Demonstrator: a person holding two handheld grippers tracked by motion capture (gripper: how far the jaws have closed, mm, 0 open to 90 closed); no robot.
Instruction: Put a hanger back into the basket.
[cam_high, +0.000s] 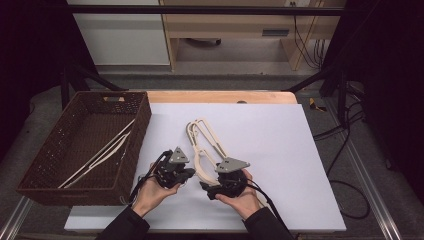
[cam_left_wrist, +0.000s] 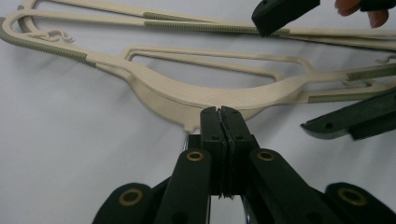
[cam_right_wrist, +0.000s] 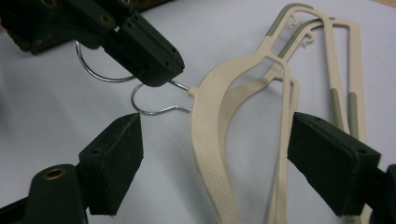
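Two cream plastic hangers (cam_high: 201, 145) lie stacked in the middle of the white board (cam_high: 280, 150). My left gripper (cam_high: 188, 174) is at their hook end. In the left gripper view it (cam_left_wrist: 222, 114) sits pressed shut right at the top hanger's (cam_left_wrist: 201, 98) neck. In the right gripper view its tip (cam_right_wrist: 169, 66) pinches the wire hook (cam_right_wrist: 180, 84) coming out of that neck. My right gripper (cam_right_wrist: 215, 144) is open, one jaw on each side of the hangers' (cam_right_wrist: 210, 126) shoulders, touching neither.
A brown woven basket (cam_high: 50, 150) stands at the board's left edge, with several pale hangers (cam_high: 105, 150) lying in it. A wooden table edge (cam_high: 220, 96) runs behind the board. Cables (cam_high: 345, 150) trail off to the right.
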